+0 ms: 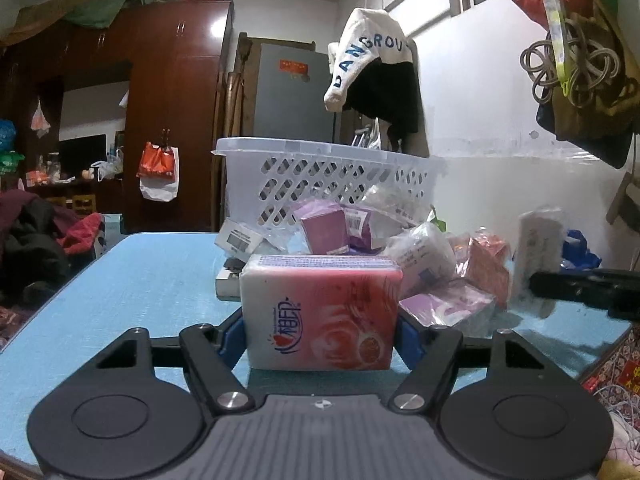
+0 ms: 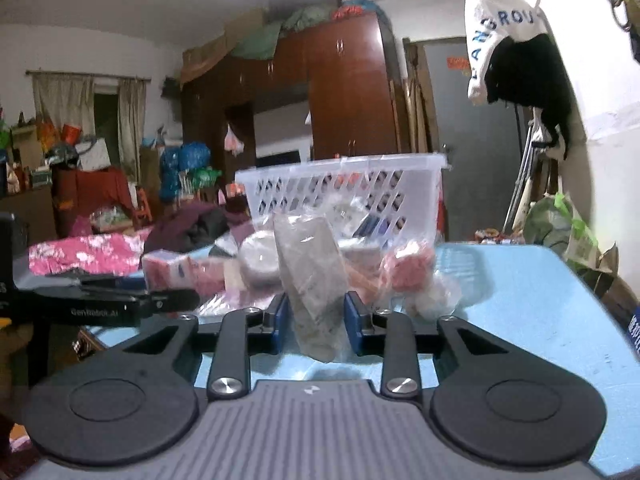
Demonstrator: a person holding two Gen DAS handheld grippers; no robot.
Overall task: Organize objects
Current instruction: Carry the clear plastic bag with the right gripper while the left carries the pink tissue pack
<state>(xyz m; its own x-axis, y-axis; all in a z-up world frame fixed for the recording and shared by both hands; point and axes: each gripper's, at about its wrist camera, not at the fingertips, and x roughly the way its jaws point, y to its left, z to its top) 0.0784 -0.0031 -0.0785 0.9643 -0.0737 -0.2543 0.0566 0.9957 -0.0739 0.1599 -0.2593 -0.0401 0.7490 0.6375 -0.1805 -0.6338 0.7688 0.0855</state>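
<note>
My left gripper (image 1: 320, 330) is shut on a pink and white tissue pack (image 1: 320, 312) and holds it just above the blue table (image 1: 132, 280). My right gripper (image 2: 314, 314) is shut on a grey item in a clear plastic bag (image 2: 312, 280); the same bagged item shows blurred in the left wrist view (image 1: 536, 256). Behind both lies a pile of wrapped packets and purple boxes (image 1: 332, 228), also in the right wrist view (image 2: 404, 268). A white perforated basket (image 1: 320, 176) stands beyond the pile and also shows in the right wrist view (image 2: 344, 184).
The table's right edge runs near a white wall (image 1: 500, 128). Hanging bags and cords (image 1: 576, 64) are at upper right. A wardrobe (image 1: 176, 112) and clutter fill the room behind. The left gripper's body (image 2: 100, 304) reaches in at the left of the right wrist view.
</note>
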